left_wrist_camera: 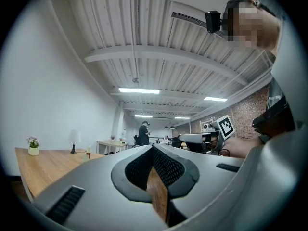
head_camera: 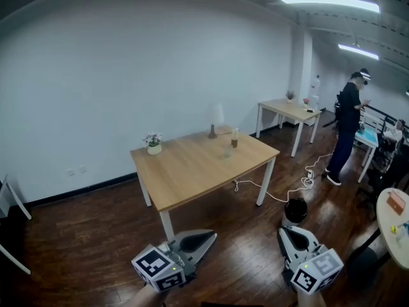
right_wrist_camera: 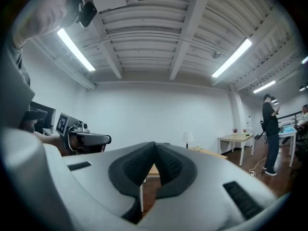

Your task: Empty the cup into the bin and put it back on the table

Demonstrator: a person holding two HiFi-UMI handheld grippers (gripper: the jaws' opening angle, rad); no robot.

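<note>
A small clear cup stands faintly visible on the wooden table, near its far right corner. On the floor right of the table is a black bin. In the head view my left gripper is low, in front of the table's near leg. Its jaws are shut and hold nothing. My right gripper is just short of the bin, also shut and holding nothing. Both are well apart from the cup. In the left gripper view the jaws meet at the tip, and likewise in the right gripper view.
The table also carries a potted plant, a small lamp and a brown bottle. A white cable trails over the dark wood floor. A person stands at the right by a second table. A round table edges in.
</note>
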